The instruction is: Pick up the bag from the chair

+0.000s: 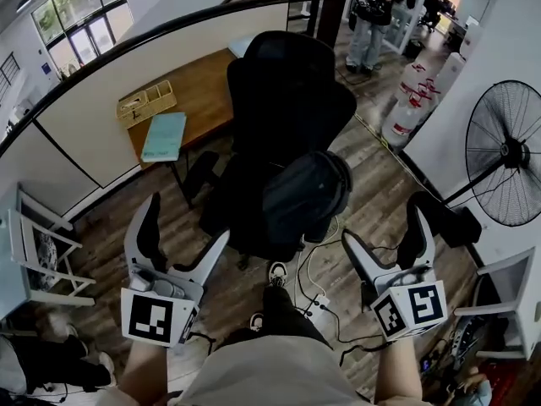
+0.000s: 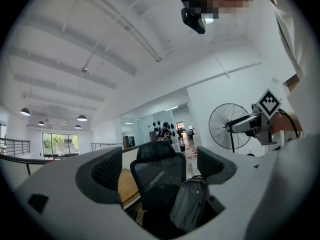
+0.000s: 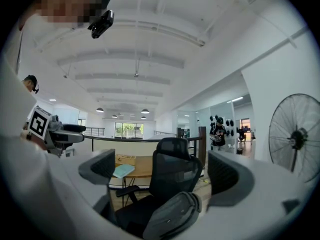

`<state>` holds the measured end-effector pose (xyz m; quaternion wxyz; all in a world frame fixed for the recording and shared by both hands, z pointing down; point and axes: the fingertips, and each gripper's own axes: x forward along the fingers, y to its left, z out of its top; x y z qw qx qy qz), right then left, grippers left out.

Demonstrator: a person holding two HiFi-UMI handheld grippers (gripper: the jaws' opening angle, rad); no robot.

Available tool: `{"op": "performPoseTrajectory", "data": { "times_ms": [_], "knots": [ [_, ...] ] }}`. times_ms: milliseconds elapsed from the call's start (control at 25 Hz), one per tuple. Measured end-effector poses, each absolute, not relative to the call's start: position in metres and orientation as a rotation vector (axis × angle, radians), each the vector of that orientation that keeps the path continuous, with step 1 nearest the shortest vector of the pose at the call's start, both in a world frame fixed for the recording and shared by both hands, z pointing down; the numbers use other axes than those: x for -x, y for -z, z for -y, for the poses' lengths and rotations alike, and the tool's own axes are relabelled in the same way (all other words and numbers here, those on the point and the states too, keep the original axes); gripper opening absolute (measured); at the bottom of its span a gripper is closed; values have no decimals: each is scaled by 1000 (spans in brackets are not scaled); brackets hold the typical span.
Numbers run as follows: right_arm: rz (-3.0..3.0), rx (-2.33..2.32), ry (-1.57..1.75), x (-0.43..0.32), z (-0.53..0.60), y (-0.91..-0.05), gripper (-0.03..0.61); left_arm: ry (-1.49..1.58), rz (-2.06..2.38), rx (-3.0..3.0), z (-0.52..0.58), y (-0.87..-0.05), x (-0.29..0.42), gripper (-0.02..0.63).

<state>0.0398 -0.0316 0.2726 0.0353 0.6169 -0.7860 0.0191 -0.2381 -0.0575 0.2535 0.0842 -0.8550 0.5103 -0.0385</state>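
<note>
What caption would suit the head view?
Left gripper and right gripper, both open, face a grey bag on a black chair.

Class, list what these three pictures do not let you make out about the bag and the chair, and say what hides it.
1. Seat under the bag: head view, the bag covers that part of the chair.
2. Bag's bottom: left gripper view, cut off behind the left gripper.
3. Chair's wheels: right gripper view, behind the right gripper.
4. Print on the book: head view, too small.

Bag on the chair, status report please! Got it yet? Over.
Left gripper open, empty. Right gripper open, empty. Bag on the chair seat, untouched. Nothing between jaws and bag.
</note>
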Motion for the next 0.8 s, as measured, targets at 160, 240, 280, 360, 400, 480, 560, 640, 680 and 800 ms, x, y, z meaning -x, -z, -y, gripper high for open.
{"op": "performPoseTrajectory", "data": {
  "times_ms": [160, 240, 280, 360, 400, 480, 560, 640, 680, 800],
  "knots": [
    [2404, -1919, -71, -52, 61, -281, 591, 135, -1495, 2564, 93, -262, 224, 448],
    [2393, -1930, -69, -62, 80, -285, 591, 144, -1481, 2571, 115, -266, 214, 448],
    [2388, -1933, -69, -67, 90, -287, 591, 149, -1474, 2575, 127, -267, 208, 448],
    [2377, -1935, -74, -77, 112, -292, 591, 157, -1456, 2588, 152, -270, 194, 448],
    [2372, -1937, -80, -83, 123, -294, 591, 159, -1445, 2596, 164, -271, 186, 448],
    [2365, -1940, -98, -94, 146, -298, 591, 164, -1418, 2611, 188, -273, 170, 448],
    [2362, -1941, -109, -105, 172, -302, 591, 176, -1397, 2621, 214, -275, 155, 448],
    [2357, -1944, -110, -114, 196, -304, 591, 186, -1381, 2633, 240, -279, 142, 448],
    [2354, -1947, -109, -119, 206, -304, 591, 190, -1371, 2640, 252, -281, 135, 448],
    [2338, -1969, -108, -138, 231, -305, 591, 201, -1330, 2661, 280, -284, 111, 448]
  ]
}}
